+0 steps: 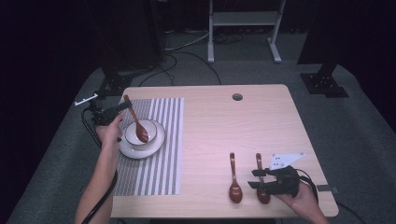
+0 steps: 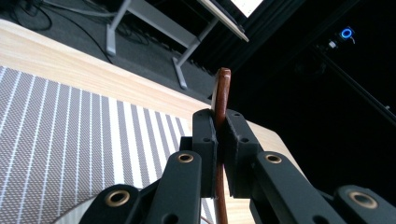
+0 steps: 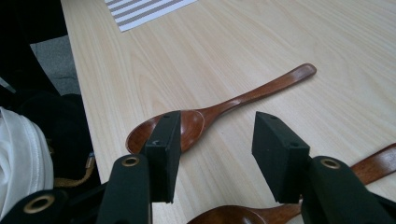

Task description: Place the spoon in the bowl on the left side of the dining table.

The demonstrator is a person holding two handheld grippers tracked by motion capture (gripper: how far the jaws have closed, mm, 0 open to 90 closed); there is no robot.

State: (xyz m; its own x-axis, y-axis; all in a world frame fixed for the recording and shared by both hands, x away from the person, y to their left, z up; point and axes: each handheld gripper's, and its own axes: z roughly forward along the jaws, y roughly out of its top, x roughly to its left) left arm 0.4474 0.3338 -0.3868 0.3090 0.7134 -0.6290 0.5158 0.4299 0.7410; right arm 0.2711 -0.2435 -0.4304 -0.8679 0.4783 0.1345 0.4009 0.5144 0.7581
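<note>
My left gripper (image 1: 126, 105) is shut on the upper handle of a brown wooden spoon (image 1: 136, 122), which slants down so its head rests inside a white bowl (image 1: 148, 127). The bowl stands on a white plate (image 1: 156, 143) on a striped placemat (image 1: 159, 163). In the left gripper view the spoon's handle (image 2: 221, 93) sticks up between the closed jaws. My right gripper (image 1: 258, 179) is open near the table's front right, its jaws on either side of a second spoon (image 1: 258, 161) lying flat. A third spoon (image 1: 234, 179) lies just left of it; it is the spoon (image 3: 224, 105) beyond the open jaws.
The wooden table (image 1: 224, 121) has a round cable hole (image 1: 237, 97) near its far edge. Its front edge runs close to the two lying spoons. On the floor beyond stand a white frame (image 1: 243, 28) and a black stand base (image 1: 324, 84).
</note>
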